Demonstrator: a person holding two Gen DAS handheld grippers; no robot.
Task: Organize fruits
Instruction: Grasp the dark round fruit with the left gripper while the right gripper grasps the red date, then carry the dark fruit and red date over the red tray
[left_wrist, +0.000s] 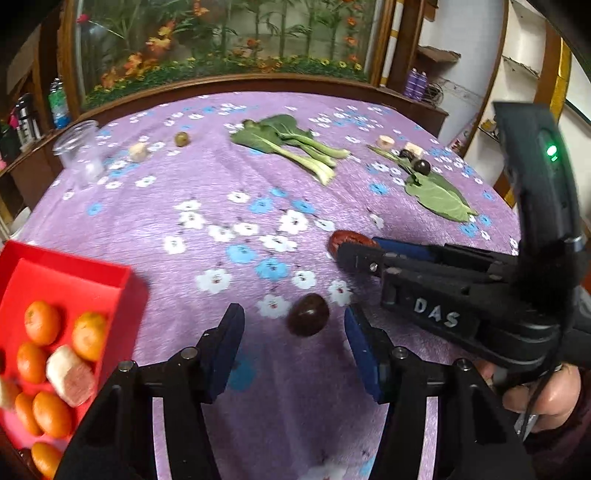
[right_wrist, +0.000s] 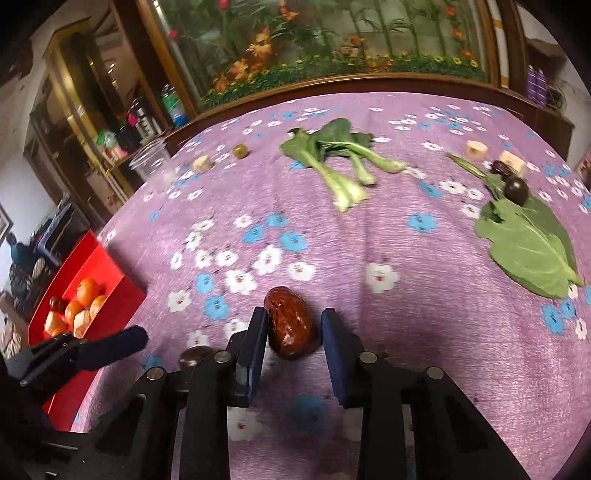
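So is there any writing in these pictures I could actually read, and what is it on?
"DAS": pale letters on the black body of the right gripper, seen from the left wrist camera.
Green-labelled plastic bottle on the shelf behind the table: its label print is too blurred to read.
Purple bottles at the back right: too small to read.
Nothing else readable.

I see lots of bare cloth (left_wrist: 207, 206) past the red box (left_wrist: 125, 284), so I can pass there. My right gripper (right_wrist: 293, 328) blocks that side. Far back, the greens (left_wrist: 291, 144), cup (left_wrist: 79, 151) and leaf (left_wrist: 439, 197) are in the way.
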